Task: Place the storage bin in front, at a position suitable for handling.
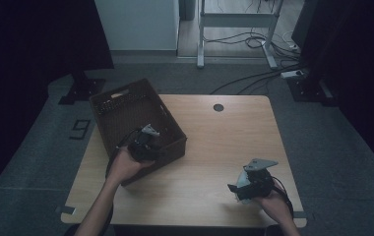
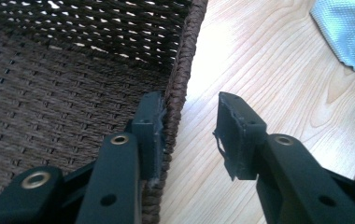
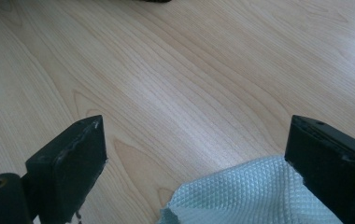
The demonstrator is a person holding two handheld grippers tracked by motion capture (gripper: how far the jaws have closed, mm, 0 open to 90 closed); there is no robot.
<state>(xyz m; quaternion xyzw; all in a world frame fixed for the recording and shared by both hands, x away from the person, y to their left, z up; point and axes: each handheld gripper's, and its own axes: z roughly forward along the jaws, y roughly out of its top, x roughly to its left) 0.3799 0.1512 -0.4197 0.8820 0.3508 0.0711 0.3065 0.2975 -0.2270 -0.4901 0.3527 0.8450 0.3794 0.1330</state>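
A dim overhead view shows a pale wooden surface (image 1: 214, 147) with a dark brown woven rectangular basket (image 1: 121, 91) at upper left. The left claw (image 2: 189, 112) straddles the basket's near wall at centre left. Its jaws stand apart: one pad lies against the inside of the braided rim, and the other hangs clear on the outside, with bare wood showing in the gap. The right claw (image 3: 194, 140) sits at lower right, its jaws wide apart and gripping nothing, above a crumpled pale blue textured cloth (image 3: 250, 196) that lies on the surface between them. If the left claw pulls with only one pad bearing, the light basket may tip or skid. The limp cloth may be caught by just a corner and slip free. The basket's inside is too dark to tell whether it holds anything. The cloth is cut off at the bottom edge of the right gripper view and largely covered from above.
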